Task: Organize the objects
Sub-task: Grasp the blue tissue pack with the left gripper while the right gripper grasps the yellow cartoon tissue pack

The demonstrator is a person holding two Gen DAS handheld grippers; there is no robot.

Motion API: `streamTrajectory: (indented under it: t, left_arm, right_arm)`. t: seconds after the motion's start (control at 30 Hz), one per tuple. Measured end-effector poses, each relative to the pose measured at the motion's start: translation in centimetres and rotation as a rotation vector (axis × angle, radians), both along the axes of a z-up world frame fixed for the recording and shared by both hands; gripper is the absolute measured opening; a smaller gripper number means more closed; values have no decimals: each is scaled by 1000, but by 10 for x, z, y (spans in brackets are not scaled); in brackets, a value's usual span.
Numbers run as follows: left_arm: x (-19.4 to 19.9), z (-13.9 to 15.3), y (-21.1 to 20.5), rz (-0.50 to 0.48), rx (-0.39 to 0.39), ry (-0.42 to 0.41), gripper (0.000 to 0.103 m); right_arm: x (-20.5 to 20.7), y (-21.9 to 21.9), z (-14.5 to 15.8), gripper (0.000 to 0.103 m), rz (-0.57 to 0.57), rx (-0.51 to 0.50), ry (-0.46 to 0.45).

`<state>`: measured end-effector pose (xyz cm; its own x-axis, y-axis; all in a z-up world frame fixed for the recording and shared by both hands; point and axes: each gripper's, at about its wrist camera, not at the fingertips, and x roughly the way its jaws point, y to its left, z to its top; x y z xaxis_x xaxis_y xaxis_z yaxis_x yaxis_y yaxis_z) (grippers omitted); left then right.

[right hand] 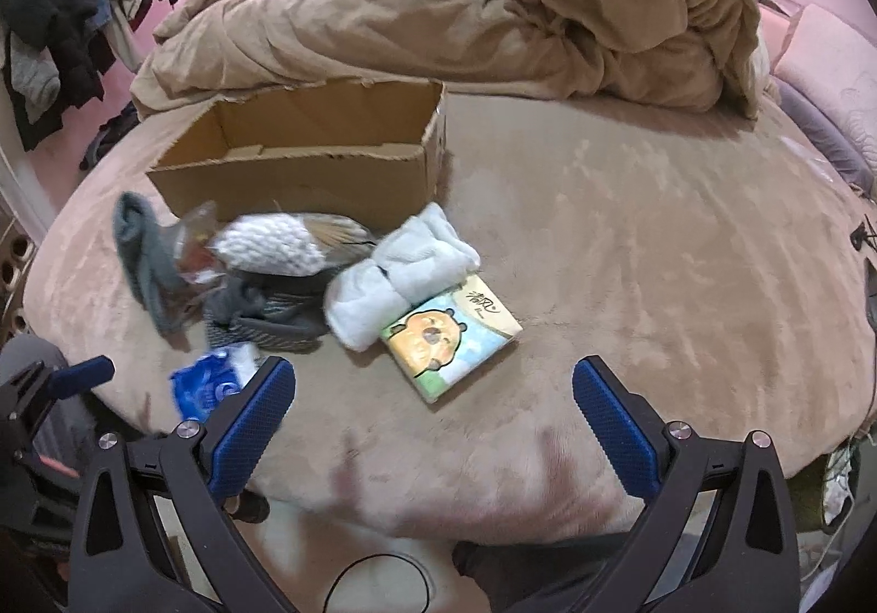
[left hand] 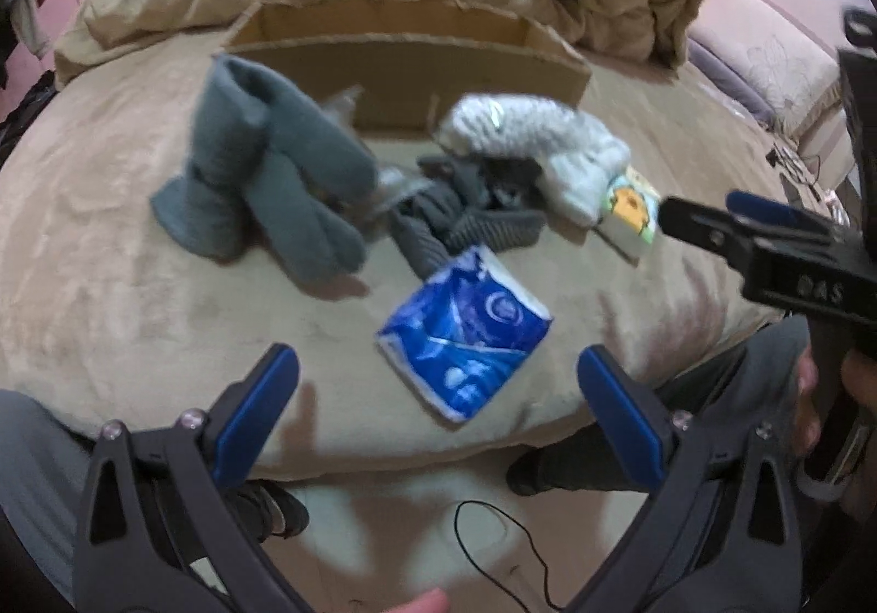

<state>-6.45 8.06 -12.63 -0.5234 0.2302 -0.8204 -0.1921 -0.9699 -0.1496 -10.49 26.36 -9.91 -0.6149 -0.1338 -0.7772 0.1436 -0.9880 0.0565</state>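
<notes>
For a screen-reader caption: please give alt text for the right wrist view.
Open right gripper hovers over a tan bed, nearest a cartoon-bear tissue pack. Beyond lie a white towel, grey socks and an open cardboard box.

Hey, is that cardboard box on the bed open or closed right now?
Open. The cardboard box has no lid or flaps over its top, and the right wrist view looks straight down onto its bare inner walls.

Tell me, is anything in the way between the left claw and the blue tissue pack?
Nothing visible is. The left gripper is open and hangs over the bed's near edge, and the blue tissue pack lies on the blanket right ahead of its fingertips. The gray socks sit farther back, beyond the pack.
</notes>
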Motion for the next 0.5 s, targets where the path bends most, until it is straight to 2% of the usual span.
streamTrajectory:
  t: [0.23, 0.3, 0.37, 0.5]
  left_arm:
    - [-13, -26, 23, -36, -76, -18, 101]
    - [-18, -31, 26, -38, -103, -16, 93]
    - [-21, -32, 28, -39, -117, -5, 90]
    - [-25, -36, 31, -34, -123, -3, 78]
  right_arm:
    - [-30, 6, -38, 102, 46, 26, -77]
    - [-39, 8, -47, 102, 50, 26, -102]
    - [-47, 10, -53, 101, 51, 40, -114]
    - [-56, 7, -56, 94, 74, 60, -108]
